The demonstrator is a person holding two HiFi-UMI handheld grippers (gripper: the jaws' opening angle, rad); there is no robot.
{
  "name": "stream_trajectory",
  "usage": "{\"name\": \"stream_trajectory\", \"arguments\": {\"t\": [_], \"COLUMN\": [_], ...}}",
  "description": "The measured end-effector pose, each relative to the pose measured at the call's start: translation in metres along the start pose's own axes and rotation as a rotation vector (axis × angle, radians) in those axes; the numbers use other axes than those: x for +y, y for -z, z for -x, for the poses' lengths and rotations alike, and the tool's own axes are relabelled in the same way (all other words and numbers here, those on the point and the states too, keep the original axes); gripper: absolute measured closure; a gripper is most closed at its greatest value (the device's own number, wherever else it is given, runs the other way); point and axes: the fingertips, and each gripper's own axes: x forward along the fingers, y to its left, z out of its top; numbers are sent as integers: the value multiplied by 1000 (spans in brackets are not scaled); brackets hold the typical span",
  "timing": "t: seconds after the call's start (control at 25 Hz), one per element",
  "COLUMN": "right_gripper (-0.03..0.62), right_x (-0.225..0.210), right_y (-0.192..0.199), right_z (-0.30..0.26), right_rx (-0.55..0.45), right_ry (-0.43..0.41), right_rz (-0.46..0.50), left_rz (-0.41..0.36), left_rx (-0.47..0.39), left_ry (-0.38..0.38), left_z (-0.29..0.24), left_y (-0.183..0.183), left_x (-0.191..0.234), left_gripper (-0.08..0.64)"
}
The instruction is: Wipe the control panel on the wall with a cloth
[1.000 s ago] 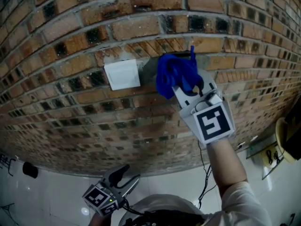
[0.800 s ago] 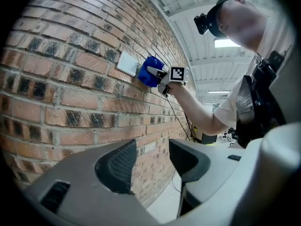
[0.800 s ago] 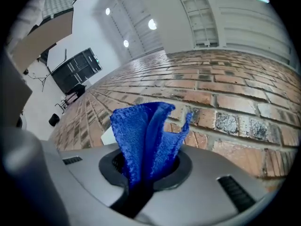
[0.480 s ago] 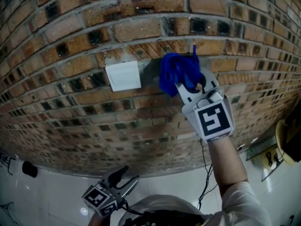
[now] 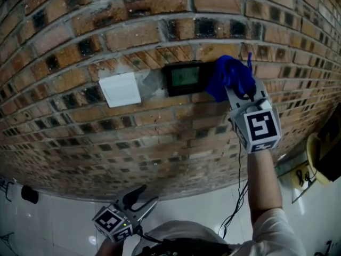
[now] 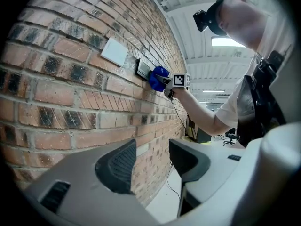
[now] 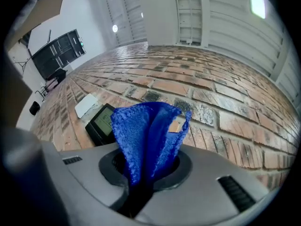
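Seemingly fleecy cloth (image 7: 146,131), pinched by right tool (image 7: 142,172)

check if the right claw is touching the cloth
Touching. The right gripper view shows the right claw shut on the cloth, which stands pinched between its jaws.

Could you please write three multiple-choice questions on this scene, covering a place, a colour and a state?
1. In the head view, where is the cloth relative to the panel?
A. Right of it
B. Covering it
C. Left of it

2. What colour is the cloth?
A. Red
B. Blue
C. White

3. How is the left gripper?
A. Open, empty
B. Shut on a cloth
C. Shut, empty

Answers:
1 A, the panel shows bare, with the cloth at its right edge.
2 B, it is blue in every view.
3 A, its jaws stand apart with nothing between.
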Motion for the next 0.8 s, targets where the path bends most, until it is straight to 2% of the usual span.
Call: {"name": "stream_trajectory", "arguments": {"t": [0.08,0.24,0.36,0.44,0.64,0.8], "right_gripper": [502,502,503,503,503,502], "right_x": [0,-1,10,21,56,88], "right_y": [0,-4,-5,6,77,117], "right_z": [-2,-1,16,36,100,172], "right_rx": [-16,-71,-120,-118,-3,121], "right_ry": [-18,-56,-102,-131,-218,-264], "right_rz": [-3,-23,-66,-99,-204,-303], "left_rz": [-1,10,21,36,43,10], "left_rx": [12,-27,-27,-17,6,3], "left_ry": [-10,-66,-148,-219,-322,-333], "left_z": [-5,-13,-9,-4,7,21], "left_y": [2,-10,-8,-6,-8,-11], "left_x": [-2,-8,-8,-7,-11,-26], "left_gripper": [354,354,354,354,354,354]}}
